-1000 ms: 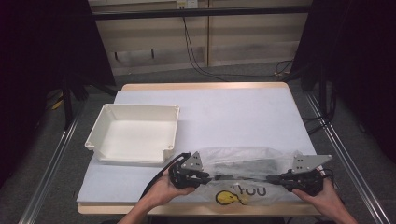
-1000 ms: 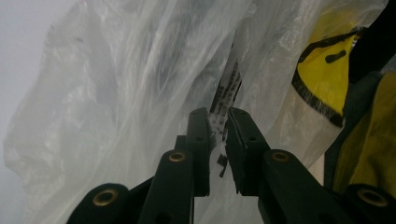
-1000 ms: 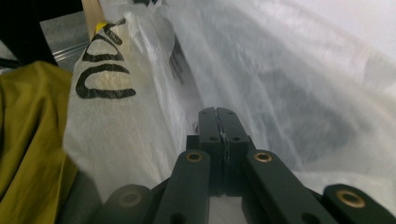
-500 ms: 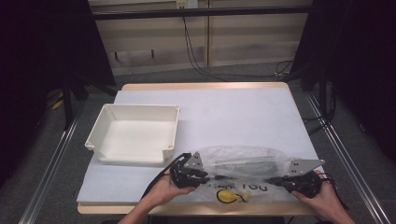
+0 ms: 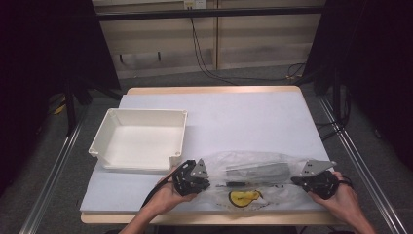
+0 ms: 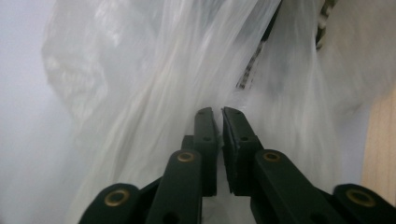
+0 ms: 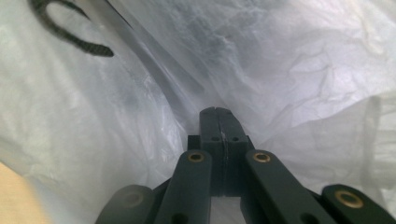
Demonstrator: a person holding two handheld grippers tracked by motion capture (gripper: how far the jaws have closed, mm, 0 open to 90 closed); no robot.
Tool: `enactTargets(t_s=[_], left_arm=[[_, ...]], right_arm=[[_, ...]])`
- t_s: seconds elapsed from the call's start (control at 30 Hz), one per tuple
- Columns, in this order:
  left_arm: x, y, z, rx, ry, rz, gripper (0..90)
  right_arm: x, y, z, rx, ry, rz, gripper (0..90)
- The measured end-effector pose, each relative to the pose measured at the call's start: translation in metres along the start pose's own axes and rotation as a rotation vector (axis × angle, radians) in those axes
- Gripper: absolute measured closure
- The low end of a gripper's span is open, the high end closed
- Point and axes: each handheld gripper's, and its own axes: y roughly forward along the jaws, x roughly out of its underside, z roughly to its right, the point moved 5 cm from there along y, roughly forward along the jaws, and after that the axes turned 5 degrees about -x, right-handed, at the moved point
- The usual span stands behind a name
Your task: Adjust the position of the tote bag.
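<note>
- White tray (image 5: 141,139) sits at the left of the table (image 5: 243,117), empty as far as the high view shows; apart from the bag.
- Left gripper (image 5: 194,176) is at the left end of the clear plastic bag (image 5: 253,170), near the front edge of the table. In the left gripper view (image 6: 215,123) the jaws are pinched down on a fold of film, with a thin slit between the tips where the plastic passes.
- Bag lies flat between the two grippers. Inside: a grey flat item (image 5: 258,171), too blurred by the film to identify, and a yellow printed mark (image 5: 243,197) on the near side.
- Right gripper (image 5: 316,181) holds the right end of the bag. Right gripper view (image 7: 219,122): jaws fully closed, film bunched at the tips.
- Judgement on progress: both ends are gripped, so the grasp step looks done. Contents are in the bag and the tray is empty, so lifting or opening the bag and any transfer remain.
</note>
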Motion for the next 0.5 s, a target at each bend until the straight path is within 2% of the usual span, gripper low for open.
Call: enactTargets(t_s=[0.03, 0.07, 0.1, 0.2, 0.27, 0.33, 0.4, 0.43, 0.47, 0.5], left_arm=[[0.001, -0.001, 0.000, -0.005, 0.005, -0.003, 87.3], [0.003, -0.001, 0.000, -0.029, 0.001, 0.000, 87.9], [0.005, -0.003, 0.001, -0.029, 0.020, -0.006, 88.9], [0.009, -0.006, 0.003, -0.053, 0.026, -0.020, 90.0], [0.010, -0.008, 0.002, -0.048, 0.043, -0.021, 90.0], [0.012, -0.010, 0.001, -0.039, 0.044, -0.037, 90.0], [0.014, -0.011, 0.000, -0.046, 0.040, -0.040, 90.0], [0.016, -0.013, 0.000, -0.046, 0.056, -0.054, 90.0], [0.018, -0.015, 0.000, -0.051, 0.045, -0.055, 90.0], [0.020, -0.015, -0.001, -0.043, 0.029, -0.046, 90.0]], right_arm=[[0.000, 0.000, 0.003, 0.023, -0.001, -0.012, 90.0], [0.001, 0.000, 0.006, 0.027, -0.004, -0.016, 90.0], [0.002, 0.000, 0.009, 0.037, 0.001, -0.023, 90.0], [0.007, -0.002, 0.017, 0.053, 0.022, -0.029, 90.0], [0.008, -0.003, 0.018, 0.059, 0.032, -0.028, 90.0], [0.008, -0.003, 0.019, 0.050, 0.033, -0.019, 90.0], [0.009, -0.003, 0.022, 0.045, 0.034, -0.019, 90.0], [0.010, -0.003, 0.023, 0.042, 0.044, -0.014, 90.0], [0.010, -0.003, 0.022, 0.033, 0.052, -0.017, 90.0], [0.010, -0.003, 0.023, 0.051, 0.044, -0.016, 90.0]])
